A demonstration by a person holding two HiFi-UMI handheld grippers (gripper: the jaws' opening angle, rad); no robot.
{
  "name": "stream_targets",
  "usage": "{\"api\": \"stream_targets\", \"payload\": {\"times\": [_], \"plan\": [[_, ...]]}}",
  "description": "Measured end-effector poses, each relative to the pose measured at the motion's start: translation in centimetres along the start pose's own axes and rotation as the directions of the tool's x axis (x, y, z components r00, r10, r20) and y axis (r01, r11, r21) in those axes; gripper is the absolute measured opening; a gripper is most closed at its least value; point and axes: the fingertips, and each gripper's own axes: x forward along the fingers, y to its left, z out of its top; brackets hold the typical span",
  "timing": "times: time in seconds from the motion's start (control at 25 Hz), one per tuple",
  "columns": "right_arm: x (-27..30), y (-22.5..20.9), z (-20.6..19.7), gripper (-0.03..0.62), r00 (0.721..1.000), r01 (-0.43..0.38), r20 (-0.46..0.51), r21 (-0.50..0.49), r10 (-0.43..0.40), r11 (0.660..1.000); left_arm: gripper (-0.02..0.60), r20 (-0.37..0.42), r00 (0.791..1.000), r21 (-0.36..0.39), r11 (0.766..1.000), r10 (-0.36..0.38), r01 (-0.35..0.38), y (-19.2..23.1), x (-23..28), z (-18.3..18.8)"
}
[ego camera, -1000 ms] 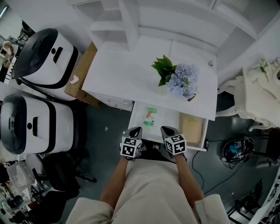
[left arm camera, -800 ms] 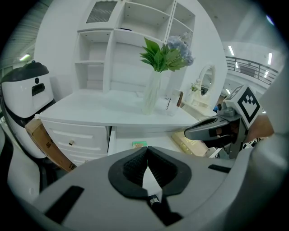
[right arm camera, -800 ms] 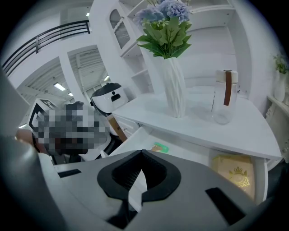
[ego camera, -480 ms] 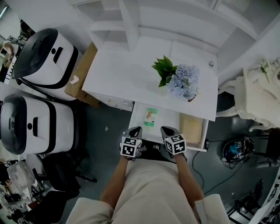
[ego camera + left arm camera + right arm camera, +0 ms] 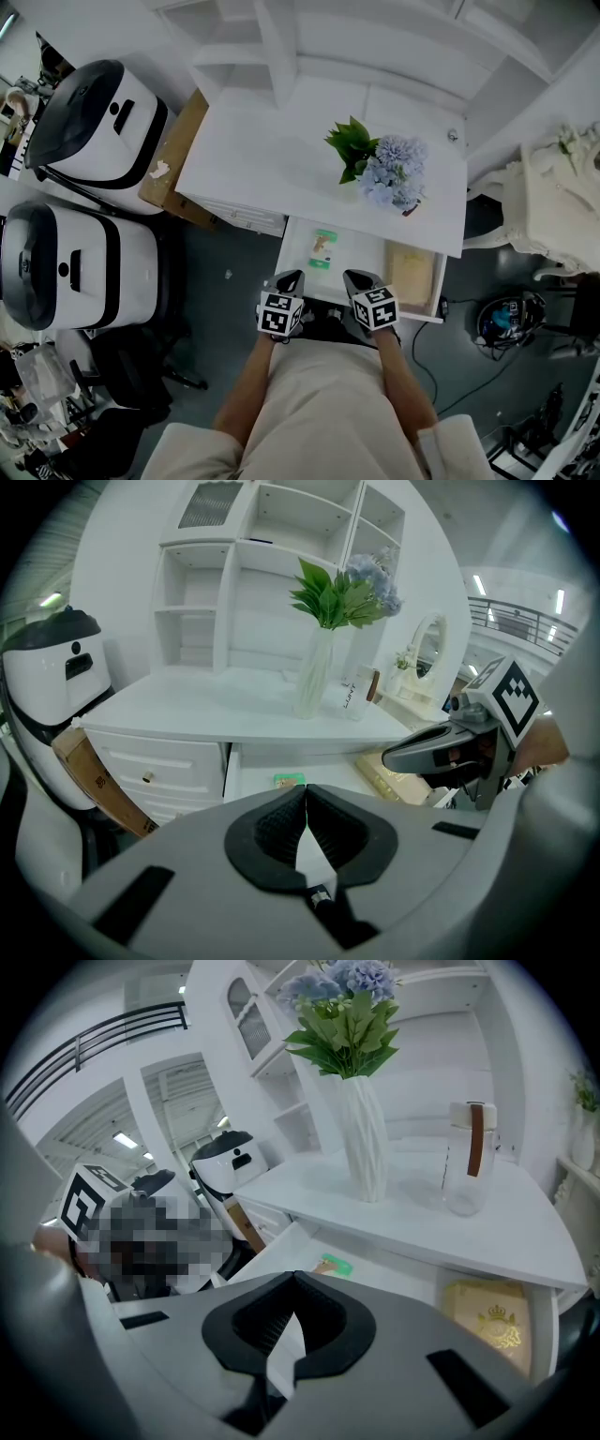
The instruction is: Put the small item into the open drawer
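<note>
A small green packet (image 5: 322,248) lies flat in the open white drawer (image 5: 296,244) under the desk's front edge; it also shows as the packet (image 5: 289,781) in the left gripper view and the packet (image 5: 333,1265) in the right gripper view. My left gripper (image 5: 289,281) hangs just in front of the drawer's near edge, jaws shut and empty. Beside it my right gripper (image 5: 358,279) is also shut with nothing between its jaws. Both sit close to my lap, clear of the packet.
A yellowish gold-printed box (image 5: 411,275) lies in the drawer's right part. On the white desk (image 5: 253,159) stand a vase of blue flowers (image 5: 382,169) and a clear bottle (image 5: 466,1157). Two white-and-black machines (image 5: 89,122) and a cardboard piece (image 5: 173,150) stand at left.
</note>
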Motion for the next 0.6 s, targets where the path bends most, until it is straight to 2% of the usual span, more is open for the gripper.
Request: {"api": "stream_targets", "payload": {"times": [0.6], "plan": [[-0.48, -0.26, -0.38, 0.025, 1.0, -0.002, 0.001, 0.014, 0.002, 1.0, 0.017, 0.004, 1.0, 0.002, 1.0, -0.006, 0.006, -0.53, 0.18, 0.11]]}}
